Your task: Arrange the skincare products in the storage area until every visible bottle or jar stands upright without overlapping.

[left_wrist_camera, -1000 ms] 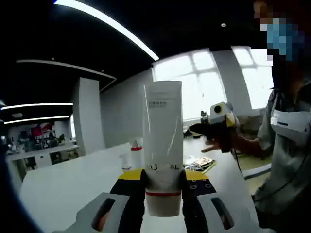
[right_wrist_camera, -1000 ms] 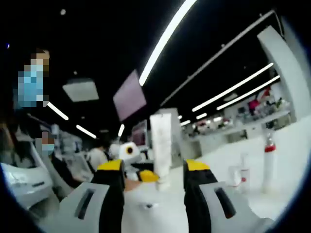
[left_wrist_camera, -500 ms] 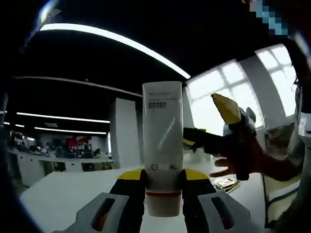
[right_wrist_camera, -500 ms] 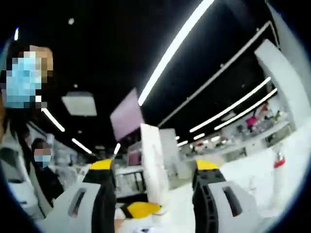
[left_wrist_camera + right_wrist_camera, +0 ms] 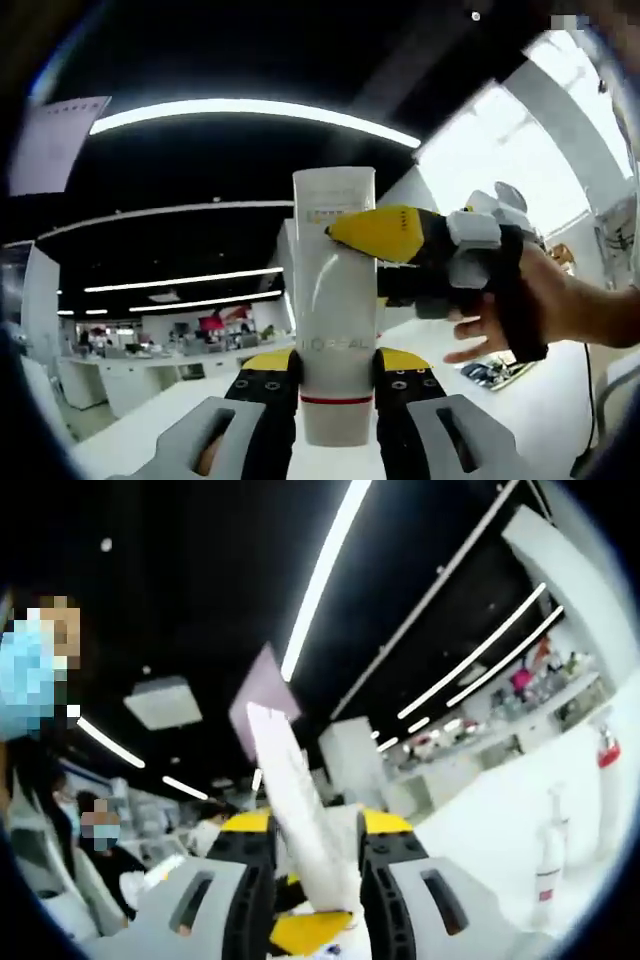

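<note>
Centre frame in the left gripper view, the left tool [image 5: 337,372] is clamped on the lower end of a white L'Oreal tube [image 5: 335,300], held high above the white surface [image 5: 560,400]. The right tool [image 5: 315,845] pinches that tube's flat upper end, a hand [image 5: 535,315] gripping it.

Bare white tabletop [image 5: 150,420] below; pump bottle [image 5: 548,865] at right.
</note>
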A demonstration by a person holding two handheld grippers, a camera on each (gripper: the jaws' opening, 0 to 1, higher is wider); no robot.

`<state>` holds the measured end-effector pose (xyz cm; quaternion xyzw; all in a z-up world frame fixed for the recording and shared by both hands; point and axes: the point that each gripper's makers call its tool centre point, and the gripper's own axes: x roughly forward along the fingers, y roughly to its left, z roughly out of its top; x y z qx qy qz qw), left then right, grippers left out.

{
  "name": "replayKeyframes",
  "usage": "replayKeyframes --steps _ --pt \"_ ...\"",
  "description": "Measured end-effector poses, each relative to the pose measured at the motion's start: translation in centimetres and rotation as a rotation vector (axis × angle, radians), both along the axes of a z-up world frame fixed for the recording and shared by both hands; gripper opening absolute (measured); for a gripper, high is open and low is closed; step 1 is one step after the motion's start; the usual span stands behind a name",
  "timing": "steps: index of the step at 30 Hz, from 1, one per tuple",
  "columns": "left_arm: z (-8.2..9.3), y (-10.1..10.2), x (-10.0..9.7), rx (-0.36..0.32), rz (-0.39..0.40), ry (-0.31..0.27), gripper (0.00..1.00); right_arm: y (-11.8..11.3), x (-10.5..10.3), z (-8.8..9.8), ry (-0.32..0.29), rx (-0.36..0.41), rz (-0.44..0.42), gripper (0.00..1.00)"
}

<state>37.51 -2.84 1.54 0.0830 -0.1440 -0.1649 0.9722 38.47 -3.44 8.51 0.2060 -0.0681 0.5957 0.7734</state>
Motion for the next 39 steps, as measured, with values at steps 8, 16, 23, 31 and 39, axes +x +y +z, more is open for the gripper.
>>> replayKeyframes --steps 8,16,23,31,39 --pt "-0.8 -1.5 0.3 0.008 -0.05 -0.03 0.31 -1.7 0.5 -0.3 -0.093 -0.082 -0.107 0.14" --pt "-0.9 -2.9 0.2 0.017 -0.096 -0.09 0.34 -4.7 2.2 -1.0 -0.142 -0.175 -0.251 0.12" --pt "-4.6 -1.2 1.3 -0.079 -0.128 0.121 0.33 -8.0 3.7 -3.1 -0.059 -0.195 -0.294 0.13" --pt "-7.2 1.0 2.9 -0.183 -0.105 0.255 0.34 -11.5 6.3 -5.0 -0.102 -0.288 -0.445 0.13" --pt "-8.2 0.9 3.2 -0.095 -0.06 0.256 0.37 -13.2 10.3 -5.8 -0.173 -0.304 -0.549 0.12"
